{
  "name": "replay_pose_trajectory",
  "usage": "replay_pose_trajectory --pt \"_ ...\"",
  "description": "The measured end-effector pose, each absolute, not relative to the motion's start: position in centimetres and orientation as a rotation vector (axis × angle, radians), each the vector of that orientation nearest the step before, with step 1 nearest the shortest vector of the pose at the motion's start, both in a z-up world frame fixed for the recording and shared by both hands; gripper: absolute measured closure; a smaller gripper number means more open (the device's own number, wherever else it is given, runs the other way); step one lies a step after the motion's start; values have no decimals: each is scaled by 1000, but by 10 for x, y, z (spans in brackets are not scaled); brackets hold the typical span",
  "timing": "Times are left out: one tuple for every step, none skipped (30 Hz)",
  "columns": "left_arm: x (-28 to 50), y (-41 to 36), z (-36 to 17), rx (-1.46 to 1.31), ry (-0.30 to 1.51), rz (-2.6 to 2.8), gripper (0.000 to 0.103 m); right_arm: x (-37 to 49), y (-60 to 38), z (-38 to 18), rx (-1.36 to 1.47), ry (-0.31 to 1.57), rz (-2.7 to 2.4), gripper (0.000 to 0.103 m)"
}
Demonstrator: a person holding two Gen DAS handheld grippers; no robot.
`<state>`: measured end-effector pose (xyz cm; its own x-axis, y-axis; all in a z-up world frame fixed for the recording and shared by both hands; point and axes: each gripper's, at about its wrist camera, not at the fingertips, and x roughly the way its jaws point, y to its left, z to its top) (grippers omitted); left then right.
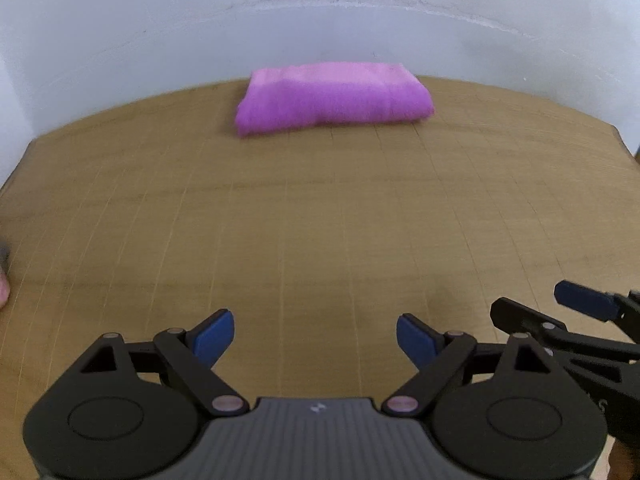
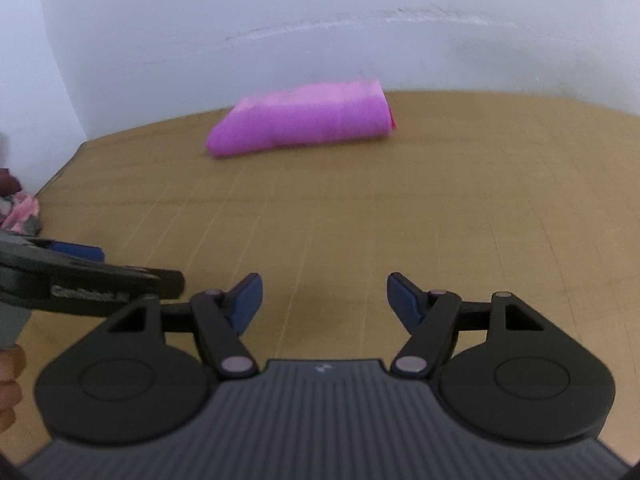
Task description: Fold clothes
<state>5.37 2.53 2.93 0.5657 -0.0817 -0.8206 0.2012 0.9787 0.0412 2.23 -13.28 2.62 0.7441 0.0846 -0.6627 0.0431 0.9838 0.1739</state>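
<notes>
At the left edge of the right wrist view, a bundle of pink and grey cloth [image 2: 20,214] lay just beyond the corner of the desk [image 2: 360,208], too blurred to identify further. Beside it the left claw [image 1: 315,338] hovered above the wooden surface with both blue pads spread wide and nothing between them. Close on its right, the right claw [image 2: 324,300] was likewise released and empty, its dark linkage and one blue pad showing at the lower right of the left wrist view.

The folded magenta towel [image 1: 334,100] lay well ahead of both claws, at the far side of the desk and close against the pale wall [image 1: 320,20]. From the left claw it sat almost straight ahead; from the right claw it sat ahead and slightly to the left. Neither claw touched it.

Between the claws and the towel stretched a broad run of bare tan desk, marked with a faint grid of lines. The desk's left edge cut away at an angle near the wall, and its right edge showed at the far right of the left wrist view. The wall closed off the back directly behind the towel.

The towel was folded into a thick, compact rectangle, long side facing the claws, its top lighter pink and its front face a deeper magenta. A thin sliver of red showed at its right end in the right wrist view. Both views were softly blurred.
</notes>
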Motion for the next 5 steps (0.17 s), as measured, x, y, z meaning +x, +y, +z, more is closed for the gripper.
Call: replay_pose_trajectory --pt "35 31 33 128 962 -168 13 9 -130 26 197 744 18 32" --pt "16 36 36 121 969 -170 13 -6 -128 26 210 754 15 32" --pt "-2 42 39 121 975 -173 13 -21 -125 27 218 761 12 32" --pt "-15 46 40 122 977 -171 13 -34 -122 29 221 761 9 32" --pt "-27 50 41 123 979 -171 13 -47 -119 31 223 759 5 32"
